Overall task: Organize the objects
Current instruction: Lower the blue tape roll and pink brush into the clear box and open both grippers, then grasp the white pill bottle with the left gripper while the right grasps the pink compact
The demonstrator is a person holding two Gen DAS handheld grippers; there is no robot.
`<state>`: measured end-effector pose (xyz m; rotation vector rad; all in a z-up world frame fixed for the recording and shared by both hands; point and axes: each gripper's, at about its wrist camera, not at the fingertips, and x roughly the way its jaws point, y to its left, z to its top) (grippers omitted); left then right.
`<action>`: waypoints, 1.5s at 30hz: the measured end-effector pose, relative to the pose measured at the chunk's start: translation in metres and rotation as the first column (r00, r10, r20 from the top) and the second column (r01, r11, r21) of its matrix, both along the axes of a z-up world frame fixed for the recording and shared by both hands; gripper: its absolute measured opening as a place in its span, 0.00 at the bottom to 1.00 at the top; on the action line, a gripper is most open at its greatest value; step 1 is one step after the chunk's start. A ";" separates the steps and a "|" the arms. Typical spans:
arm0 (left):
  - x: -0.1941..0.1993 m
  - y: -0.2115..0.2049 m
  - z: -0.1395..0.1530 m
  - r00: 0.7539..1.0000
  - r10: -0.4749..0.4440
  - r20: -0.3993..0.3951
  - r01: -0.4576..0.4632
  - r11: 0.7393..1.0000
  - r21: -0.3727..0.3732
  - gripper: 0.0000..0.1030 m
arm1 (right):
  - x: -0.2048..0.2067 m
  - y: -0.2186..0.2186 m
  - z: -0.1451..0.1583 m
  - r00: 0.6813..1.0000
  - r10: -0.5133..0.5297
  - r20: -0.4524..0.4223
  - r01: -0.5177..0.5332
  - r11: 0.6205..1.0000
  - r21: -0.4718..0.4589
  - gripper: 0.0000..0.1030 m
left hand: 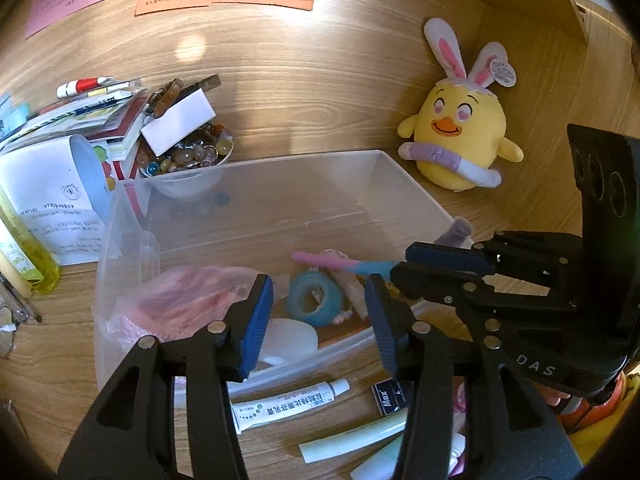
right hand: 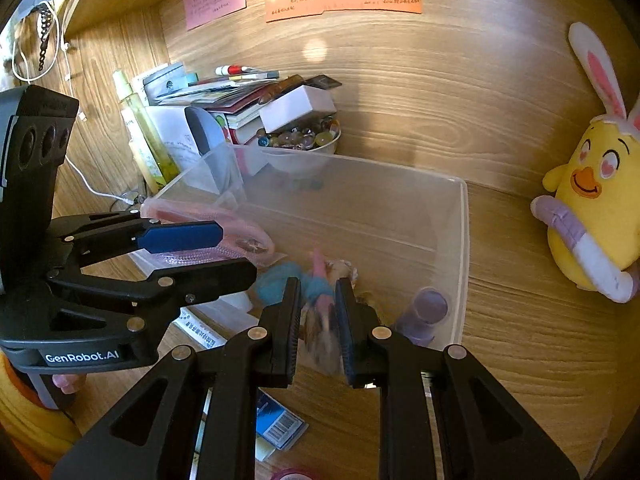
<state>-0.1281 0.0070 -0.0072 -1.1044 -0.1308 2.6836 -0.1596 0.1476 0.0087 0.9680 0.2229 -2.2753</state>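
Observation:
A clear plastic bin (left hand: 412, 196) (right hand: 462, 240) stands on the wooden desk. Inside lie a pink mesh pouch (left hand: 188, 300), a blue tape roll (left hand: 316, 298), a white disc (left hand: 288, 338) and a purple cap (right hand: 428, 312). My left gripper (left hand: 318, 320) is open and empty over the bin's near rim. My right gripper (right hand: 318, 320) is shut on a pink and blue pen-like stick (left hand: 340, 266) (right hand: 320, 300) and holds it over the bin; it shows from the side in the left wrist view (left hand: 436, 268). The stick is blurred between the pads.
A yellow chick plush (left hand: 460, 136) (right hand: 592, 216) sits right of the bin. A bowl of glass beads (left hand: 188, 160) (right hand: 304, 140), stacked books and a yellow bottle (left hand: 28, 252) stand left. A white ointment tube (left hand: 288, 404), a Max box (left hand: 390, 396) and a pale green tube (left hand: 352, 438) lie in front.

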 end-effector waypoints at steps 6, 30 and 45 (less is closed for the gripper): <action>0.018 0.002 0.010 0.999 0.002 -0.033 -0.002 1.000 -0.004 0.58 | 0.011 0.005 0.008 1.000 0.004 -0.004 -0.004 1.000 -0.008 0.17; 0.095 0.016 -0.017 0.998 0.058 0.024 -0.056 0.995 -0.087 0.90 | 0.085 0.068 -0.008 0.997 -0.081 -0.005 0.082 0.997 0.011 0.46; 0.122 0.044 -0.042 0.997 -0.036 0.073 0.043 0.994 -0.098 0.77 | 0.093 0.066 -0.054 0.990 -0.070 0.122 0.063 0.996 0.063 0.46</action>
